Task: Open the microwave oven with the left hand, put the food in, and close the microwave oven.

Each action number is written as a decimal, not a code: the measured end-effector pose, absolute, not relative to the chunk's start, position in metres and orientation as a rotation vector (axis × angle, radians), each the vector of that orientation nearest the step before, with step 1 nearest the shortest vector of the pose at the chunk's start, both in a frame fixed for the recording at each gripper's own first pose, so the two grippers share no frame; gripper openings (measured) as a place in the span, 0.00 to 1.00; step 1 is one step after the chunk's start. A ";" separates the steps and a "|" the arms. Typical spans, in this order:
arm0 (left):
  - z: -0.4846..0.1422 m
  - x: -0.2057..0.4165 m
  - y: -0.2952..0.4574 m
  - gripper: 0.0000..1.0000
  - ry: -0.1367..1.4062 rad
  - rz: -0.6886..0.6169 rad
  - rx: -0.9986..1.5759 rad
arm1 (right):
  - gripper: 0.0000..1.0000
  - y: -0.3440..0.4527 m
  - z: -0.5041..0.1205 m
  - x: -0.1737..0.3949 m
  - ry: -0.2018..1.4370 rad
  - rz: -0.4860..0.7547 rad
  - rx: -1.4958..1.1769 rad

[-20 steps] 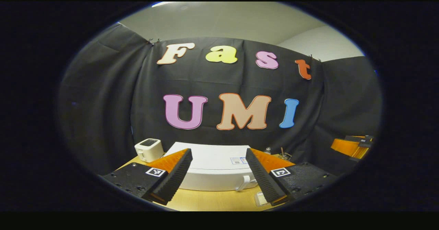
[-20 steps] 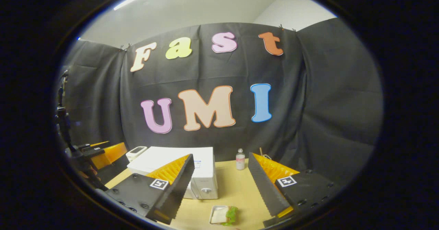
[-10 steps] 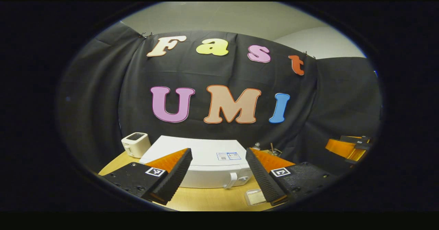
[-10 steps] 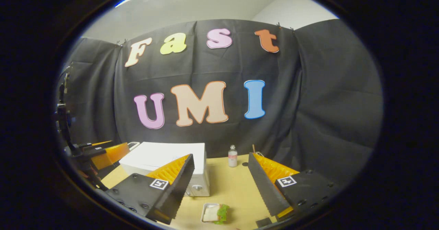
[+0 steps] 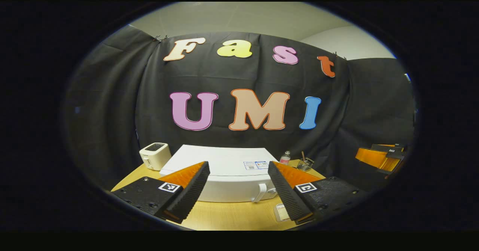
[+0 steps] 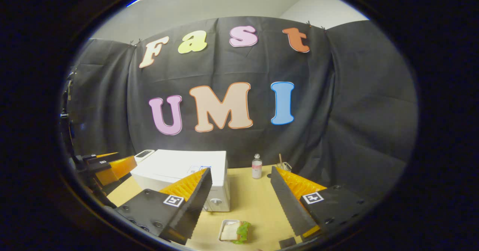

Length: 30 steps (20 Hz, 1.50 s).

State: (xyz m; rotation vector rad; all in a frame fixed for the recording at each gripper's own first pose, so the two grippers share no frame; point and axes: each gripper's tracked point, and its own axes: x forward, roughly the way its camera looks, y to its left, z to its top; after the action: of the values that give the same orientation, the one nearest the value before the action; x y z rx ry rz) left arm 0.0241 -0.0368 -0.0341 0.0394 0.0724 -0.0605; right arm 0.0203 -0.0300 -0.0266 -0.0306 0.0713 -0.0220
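Both grippers hover with fingers spread wide, holding nothing: the left gripper faces the closed microwave oven, the right gripper above the food on the desk.

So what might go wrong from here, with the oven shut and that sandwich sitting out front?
The microwave has a slim door handle; the open left gripper is off-centre from it and may well miss. The tray of food lies close before the door, so an opening door might hit it. A small bottle stands beside the oven; the right gripper might topple it.
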 end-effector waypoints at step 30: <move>-0.268 0.085 -0.089 0.96 0.479 -0.102 0.012 | 0.92 -0.091 -0.067 0.049 0.173 -0.045 -0.003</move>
State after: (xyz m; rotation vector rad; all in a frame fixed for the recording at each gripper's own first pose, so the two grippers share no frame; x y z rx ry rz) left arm 0.0849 -0.0885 -0.2681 0.0117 0.4788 -0.1023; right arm 0.0491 -0.0911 -0.0673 -0.0030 0.1734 -0.0446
